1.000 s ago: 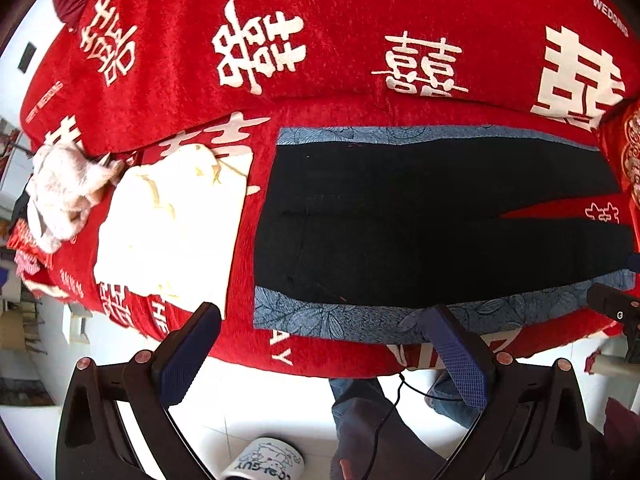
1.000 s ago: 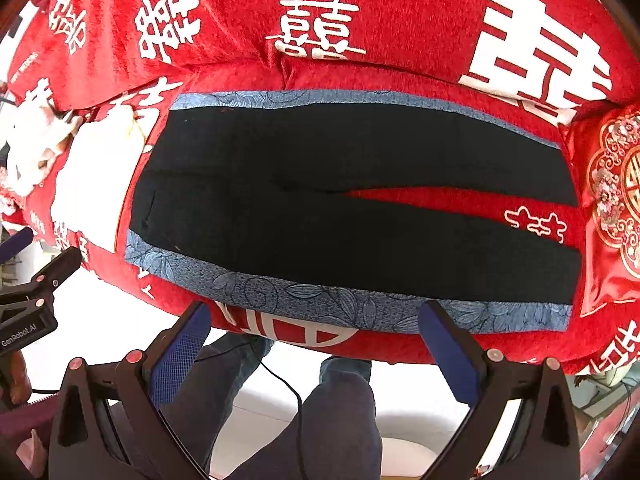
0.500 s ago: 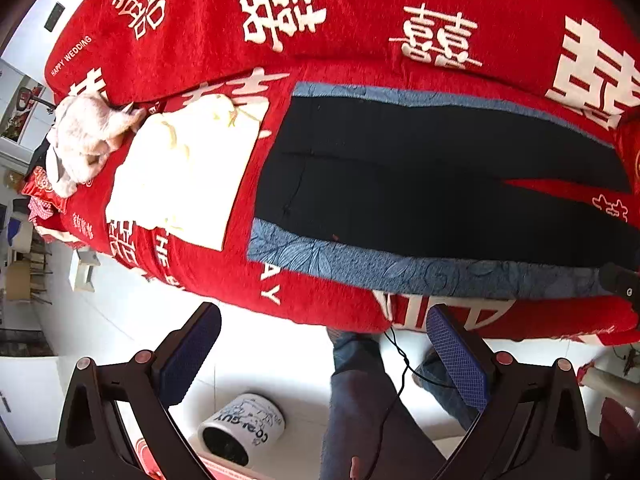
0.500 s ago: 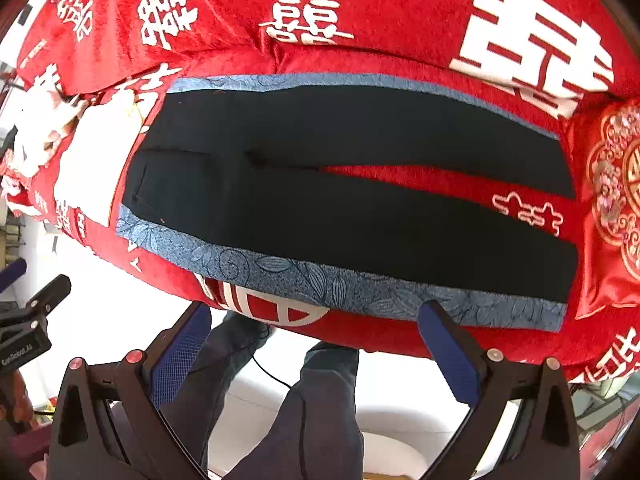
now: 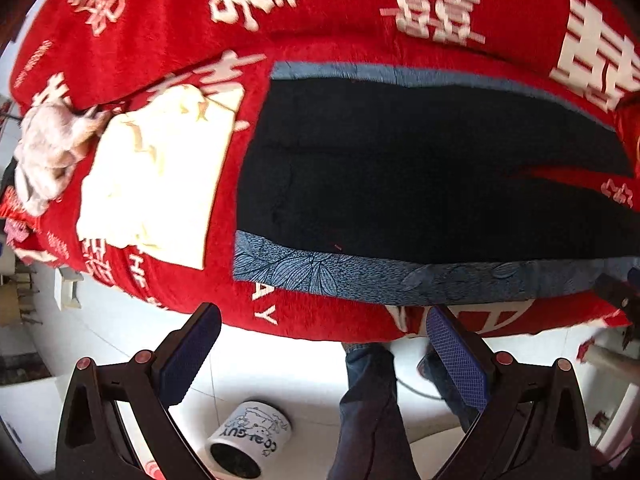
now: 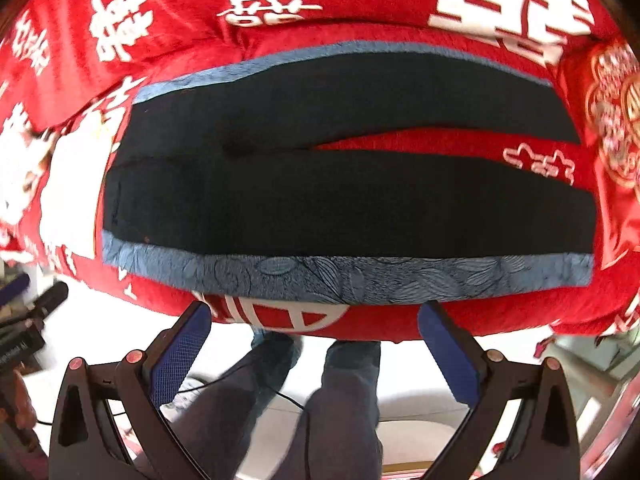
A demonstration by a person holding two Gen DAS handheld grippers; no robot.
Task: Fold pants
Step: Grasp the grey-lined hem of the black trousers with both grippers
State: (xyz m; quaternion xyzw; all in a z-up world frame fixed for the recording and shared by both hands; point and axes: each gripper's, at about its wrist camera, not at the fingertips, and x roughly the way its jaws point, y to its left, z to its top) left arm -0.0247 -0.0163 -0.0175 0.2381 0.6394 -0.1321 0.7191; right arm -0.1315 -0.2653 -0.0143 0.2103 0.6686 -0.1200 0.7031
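Left wrist view shows the pants (image 5: 420, 176) spread flat on a red sofa cover (image 5: 340, 12) printed with white characters, waistband toward 9 o'clock and the two legs running off toward 3 o'clock. A patterned blue-grey stripe (image 5: 360, 276) runs along the near side seam at 6 o'clock, and a thinner one edges the far side at 12 o'clock. At 9 o'clock of the pants lies a folded cream garment (image 5: 160, 176), with a crumpled pale cloth (image 5: 48, 152) beyond it.

The left gripper (image 5: 320, 348) hovers off the sofa's front edge, jaws wide apart and holding nothing — the same goes for the right gripper (image 6: 312, 344), whose view takes in the whole pants (image 6: 340, 200), with the legs parting into a narrow red wedge toward 3 o'clock.

No fold looks started. The fabric seems thin, soft and limp, light to lift but prone to sagging and dragging between two grip points. The sensible holds are probably along the near striped seam: one gripper close to the waistband corner, the other near the hem at 3 o'clock, pinching the single edge so the near leg can be carried over onto the far one. The plush cover may cling and pull wrinkles in.
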